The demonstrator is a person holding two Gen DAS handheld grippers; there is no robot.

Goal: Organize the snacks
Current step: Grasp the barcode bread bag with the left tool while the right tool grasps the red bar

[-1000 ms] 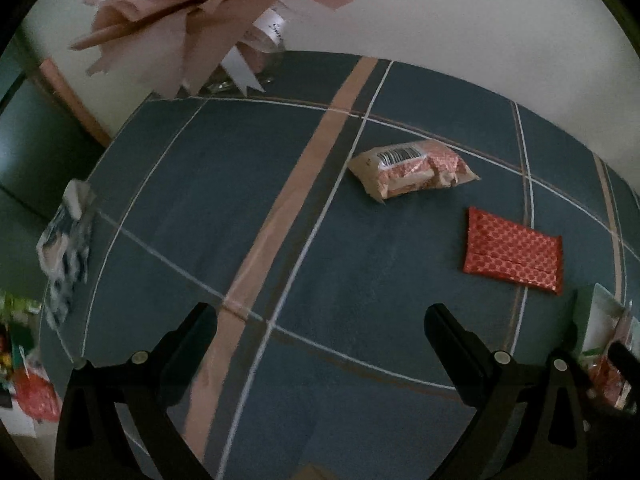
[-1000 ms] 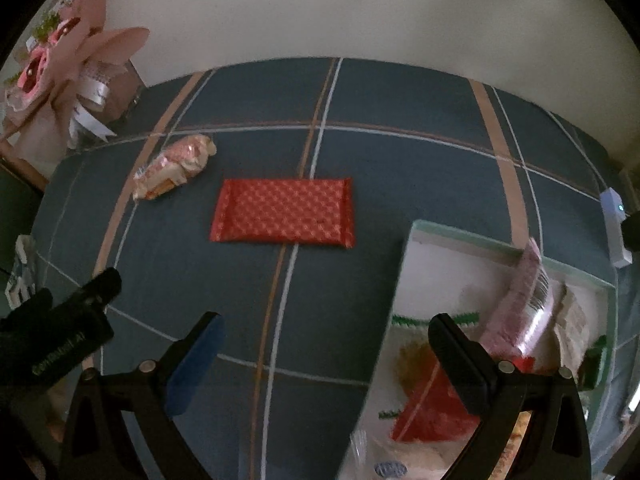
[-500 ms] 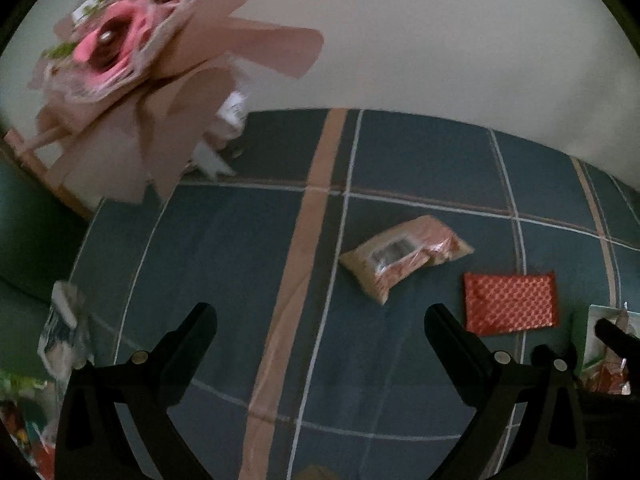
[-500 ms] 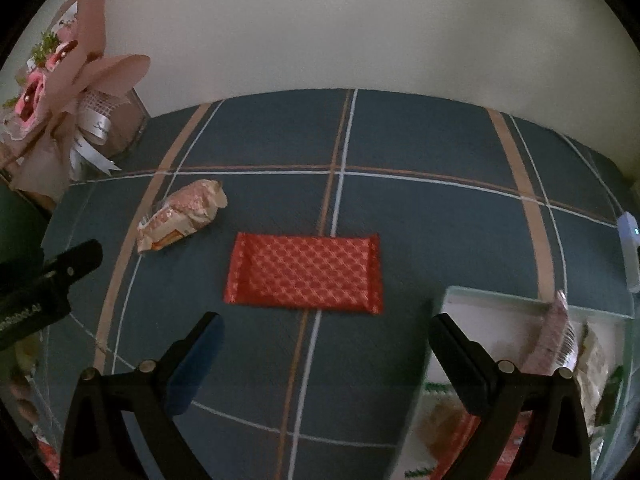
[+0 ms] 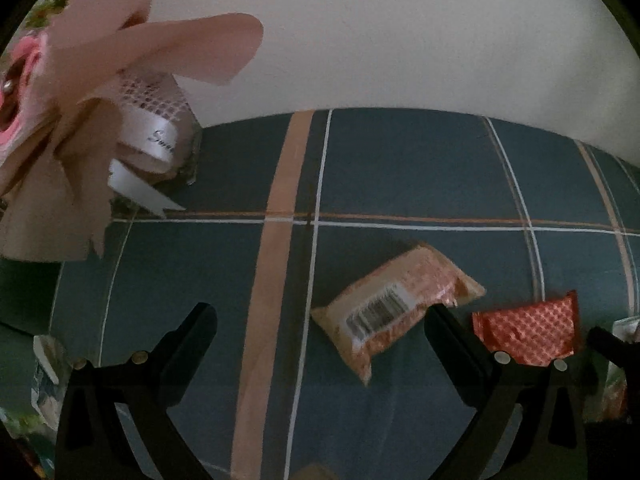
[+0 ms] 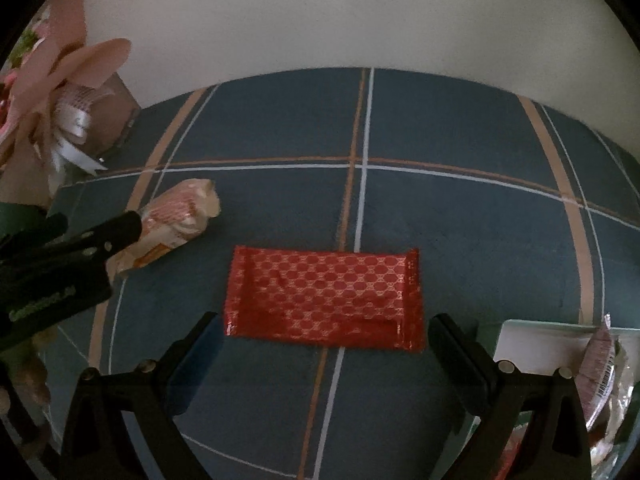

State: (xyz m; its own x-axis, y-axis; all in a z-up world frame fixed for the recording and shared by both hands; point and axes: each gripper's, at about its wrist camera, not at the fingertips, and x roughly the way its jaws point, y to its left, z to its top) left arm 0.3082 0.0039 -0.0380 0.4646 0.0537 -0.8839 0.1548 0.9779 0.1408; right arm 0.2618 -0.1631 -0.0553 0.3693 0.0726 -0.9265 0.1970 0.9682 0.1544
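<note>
**Two snacks out on the plaid cloth, both grippers spread wide**

Biggest thing here is the dark blue tablecloth with tan stripes and thin white lines (image 6: pixel 460 240), which fills most of both views under a plain pale wall (image 6: pixel 340 12). I'll use the cloth as the reference for everything else.

At the cloth's far left corner sits a big bouquet wrapped in pinkish-brown paper with a white ribbon (image 5: pixel 92 128), pink flowers poking out at the edge of the frame.

At the cloth's near right edge there's a white tray with a pale green rim (image 6: pixel 536 326), and it has several snack packets in it, including a pink one with a barcode (image 6: pixel 600 364).

Roughly mid-cloth lies the flat red foil packet with a honeycomb pattern (image 6: pixel 324 300), lying flat with its long side across the view. The right gripper (image 6: pixel 324 332) hangs just in front of it, fingers wide apart with nothing between them, and the packet spans about the whole gap.

Left of the red one, near the broad tan stripe, is the puffy orange-and-cream snack bag with a barcode label (image 5: pixel 396 308), lying at a slant. The left gripper (image 5: pixel 320 320) is right at it, black fingers also spread and empty; the right-side finger overlaps the bag's corner in the left wrist view, but I can't tell if it's actually touching.

A small crumpled patterned wrapper (image 5: pixel 44 380) sits off the cloth's left edge.
</note>
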